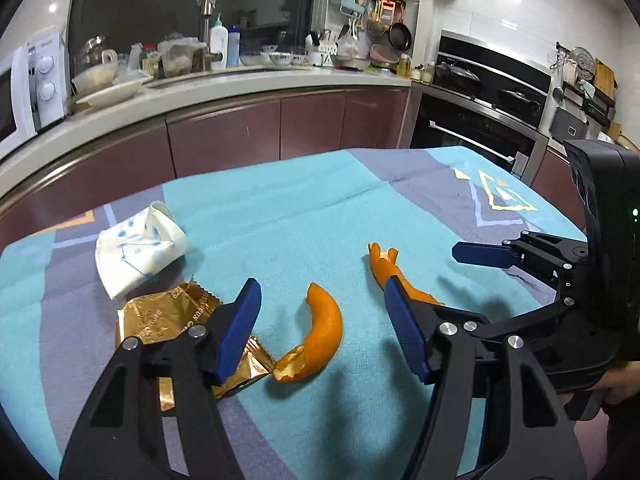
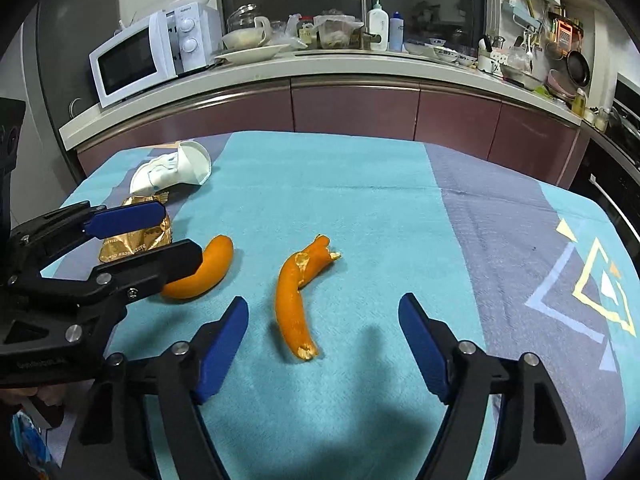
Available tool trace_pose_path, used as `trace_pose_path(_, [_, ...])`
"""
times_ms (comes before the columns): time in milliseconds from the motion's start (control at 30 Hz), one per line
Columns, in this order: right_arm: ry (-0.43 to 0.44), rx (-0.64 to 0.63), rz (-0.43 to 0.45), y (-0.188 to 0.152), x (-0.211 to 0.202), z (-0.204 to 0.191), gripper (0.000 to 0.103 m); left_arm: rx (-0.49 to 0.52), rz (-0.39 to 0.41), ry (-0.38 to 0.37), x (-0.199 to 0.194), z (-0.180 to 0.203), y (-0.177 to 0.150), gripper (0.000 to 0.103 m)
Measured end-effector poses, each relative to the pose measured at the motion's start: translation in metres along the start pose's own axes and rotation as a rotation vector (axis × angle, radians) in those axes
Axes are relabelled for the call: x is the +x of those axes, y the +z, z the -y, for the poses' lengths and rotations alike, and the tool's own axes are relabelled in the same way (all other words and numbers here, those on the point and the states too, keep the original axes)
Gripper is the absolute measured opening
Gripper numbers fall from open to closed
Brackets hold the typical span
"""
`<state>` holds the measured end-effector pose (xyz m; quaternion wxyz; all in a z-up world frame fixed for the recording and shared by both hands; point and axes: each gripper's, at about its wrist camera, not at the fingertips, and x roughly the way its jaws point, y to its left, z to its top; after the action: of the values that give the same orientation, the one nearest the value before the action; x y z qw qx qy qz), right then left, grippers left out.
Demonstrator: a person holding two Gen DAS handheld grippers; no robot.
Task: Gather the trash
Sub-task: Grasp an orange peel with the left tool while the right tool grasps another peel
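Note:
Two curved orange peels lie on the teal tablecloth (image 2: 360,184). The left peel (image 1: 324,332) sits between the blue pads of my left gripper (image 1: 320,284), which is open and not touching it. The longer peel (image 2: 290,304) lies between the fingers of my right gripper (image 2: 323,302), also open with both pads clear of it. A crumpled gold wrapper (image 1: 160,316) lies partly under the left gripper's left finger. Beyond it a crushed white paper cup (image 1: 136,248) lies on its side. In the right wrist view the left gripper (image 2: 182,232) reaches in from the left over the wrapper (image 2: 136,240).
The cloth-covered table ends at a far edge (image 2: 320,134) facing purple cabinets (image 2: 352,108). The counter above holds a white microwave (image 2: 136,60), dishes and bottles. A black oven (image 1: 472,132) stands at the far right. A hand (image 1: 624,376) grips the right tool.

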<state>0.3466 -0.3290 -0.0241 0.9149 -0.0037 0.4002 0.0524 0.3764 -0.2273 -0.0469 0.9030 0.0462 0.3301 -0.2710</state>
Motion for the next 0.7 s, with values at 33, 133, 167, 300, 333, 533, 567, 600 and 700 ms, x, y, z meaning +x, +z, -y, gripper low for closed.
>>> trace_pose_path(33, [0.002, -0.002, -0.004, 0.000, 0.001, 0.000, 0.073, -0.001, -0.010, 0.001, 0.003, 0.000, 0.000, 0.061])
trace_pose_path(133, [0.012, -0.014, -0.025, 0.001, 0.006, -0.001, 0.068, -0.003, -0.036, 0.006, 0.008, 0.000, 0.000, 0.058])
trace_pose_path(167, [0.015, -0.017, -0.031, 0.002, 0.007, -0.002, 0.067, -0.004, -0.046, 0.006, 0.011, -0.001, 0.000, 0.057])
trace_pose_path(300, [0.017, -0.031, -0.052, 0.003, 0.012, -0.004, 0.061, -0.007, -0.082, 0.008, 0.020, -0.003, 0.001, 0.050])
trace_pose_path(333, [0.021, -0.036, -0.060, 0.003, 0.014, -0.004, 0.059, -0.007, -0.093, 0.012, 0.022, -0.003, 0.001, 0.049])
trace_pose_path(533, [0.025, -0.060, -0.078, 0.002, 0.017, -0.008, 0.050, -0.038, -0.169, -0.013, 0.035, -0.001, 0.001, 0.040])
trace_pose_path(567, [0.026, -0.061, -0.078, 0.002, 0.017, -0.008, 0.047, -0.045, -0.190, -0.015, 0.039, -0.002, 0.001, 0.037])
trace_pose_path(600, [0.030, -0.055, -0.074, 0.003, 0.016, -0.007, 0.037, -0.037, -0.206, -0.008, 0.042, 0.000, -0.001, 0.034])
trace_pose_path(700, [0.034, -0.040, -0.073, 0.003, 0.016, -0.002, 0.032, -0.015, -0.212, -0.003, 0.046, 0.004, -0.003, 0.034])
